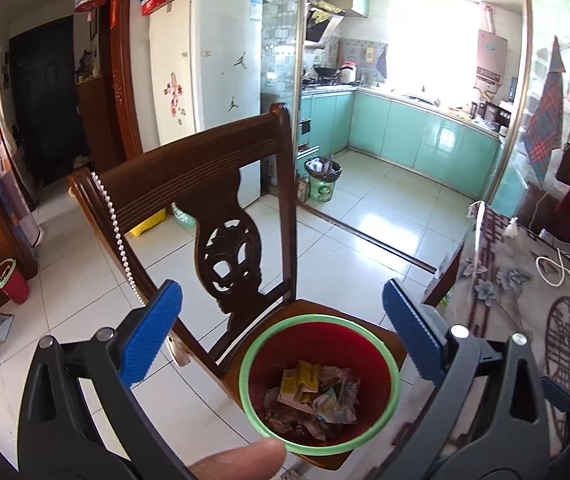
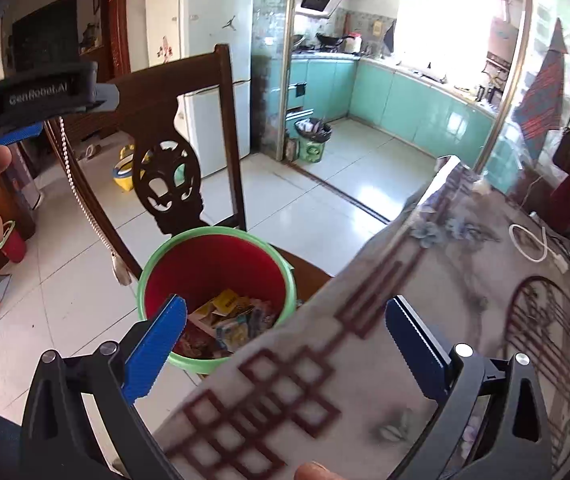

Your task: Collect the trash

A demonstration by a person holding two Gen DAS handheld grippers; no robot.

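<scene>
We note a white tiled floor (image 1: 365,216) running from the dining area into a kitchen. Teal cabinets (image 1: 405,128) line the kitchen walls beneath a bright window (image 1: 433,36) that floods the tiles with glare. A white fridge (image 1: 205,64) stands by the dark wooden door frame (image 1: 123,60). A carved dark wooden chair (image 1: 225,200) sits beside a table under a patterned cloth (image 2: 365,360). A dark door (image 1: 45,96) lies far left.

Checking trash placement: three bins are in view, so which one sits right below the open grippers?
The red bin with the green rim on the chair seat, holding wrappers. The small red one and the green kitchen bin stand away on the floor.
</scene>
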